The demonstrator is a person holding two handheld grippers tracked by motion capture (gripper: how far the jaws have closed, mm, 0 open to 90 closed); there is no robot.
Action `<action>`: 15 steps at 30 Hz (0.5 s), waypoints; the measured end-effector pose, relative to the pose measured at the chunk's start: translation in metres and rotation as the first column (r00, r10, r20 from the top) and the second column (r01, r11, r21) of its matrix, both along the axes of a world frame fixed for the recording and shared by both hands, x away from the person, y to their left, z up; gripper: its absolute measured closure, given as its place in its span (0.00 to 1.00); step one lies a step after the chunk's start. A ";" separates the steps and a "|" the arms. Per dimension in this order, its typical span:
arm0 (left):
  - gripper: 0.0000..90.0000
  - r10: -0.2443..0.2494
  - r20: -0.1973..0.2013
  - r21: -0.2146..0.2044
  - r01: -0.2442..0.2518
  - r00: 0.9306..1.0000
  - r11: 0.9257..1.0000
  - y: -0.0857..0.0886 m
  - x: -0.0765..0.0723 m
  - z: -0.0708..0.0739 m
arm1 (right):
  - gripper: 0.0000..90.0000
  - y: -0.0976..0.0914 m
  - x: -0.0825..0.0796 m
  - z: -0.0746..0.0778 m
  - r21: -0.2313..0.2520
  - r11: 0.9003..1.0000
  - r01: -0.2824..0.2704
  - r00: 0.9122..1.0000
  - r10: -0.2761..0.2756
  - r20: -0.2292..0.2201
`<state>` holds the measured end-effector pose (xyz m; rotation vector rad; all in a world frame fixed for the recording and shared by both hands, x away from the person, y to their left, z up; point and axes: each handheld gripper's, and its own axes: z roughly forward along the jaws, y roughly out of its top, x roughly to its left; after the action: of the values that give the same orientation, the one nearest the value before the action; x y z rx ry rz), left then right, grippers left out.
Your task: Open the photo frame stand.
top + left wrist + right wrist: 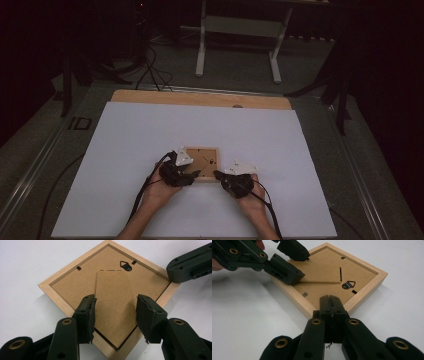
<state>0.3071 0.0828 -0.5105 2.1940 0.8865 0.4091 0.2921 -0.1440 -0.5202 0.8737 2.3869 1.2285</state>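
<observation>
High view puts your square light-wood picture frame [201,163] face down on the white counter [150,135], a little nearer the counter's near edge than its far one and roughly midway between the left and right edges. Inside the frame's raised rim sits a brown fibreboard backing panel [75,282], with a small black triangular hanger [125,265] and little black retaining tabs [78,268] along the rim. A brown fibreboard easel stand [113,307] lies on that backing, hinged near the hanger and lifted slightly at its free end.

Your left claw [115,315] sits over the frame's near-left corner with its jaws half open, one on each side of the easel stand; the pads are close to the stand's edges, but I cannot tell whether they press on it. Your right claw [331,306] has its jaws fully together with nothing between them, and its tip rests at the frame's near-right rim, just beside the hanger.

In the right gripper view your left claw reaches in over the far part of the frame and covers that end of the stand. Beyond the counter's far edge a strip of bare wood [200,98] shows, and past it a white metal stand [240,30] on the grey floor, well apart from the frame.
</observation>
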 end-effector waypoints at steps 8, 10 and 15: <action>0.57 0.005 0.040 0.001 -0.005 0.999 1.000 -0.003 -0.001 0.012 | 1.00 0.000 0.000 0.000 -0.002 1.000 -0.001 1.000 0.001 0.001; 0.57 0.006 0.041 -0.004 -0.006 0.999 1.000 -0.003 0.000 0.014 | 1.00 0.000 0.000 0.000 -0.001 1.000 -0.002 1.000 0.002 0.000; 0.57 -0.003 0.065 -0.003 0.003 0.998 1.000 -0.009 0.004 0.029 | 1.00 0.000 0.000 0.000 -0.004 1.000 -0.003 1.000 0.003 0.001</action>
<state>0.3116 0.0737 -0.4814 2.1665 0.8475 0.4749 0.2920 -0.1438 -0.5201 0.8687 2.3897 1.2250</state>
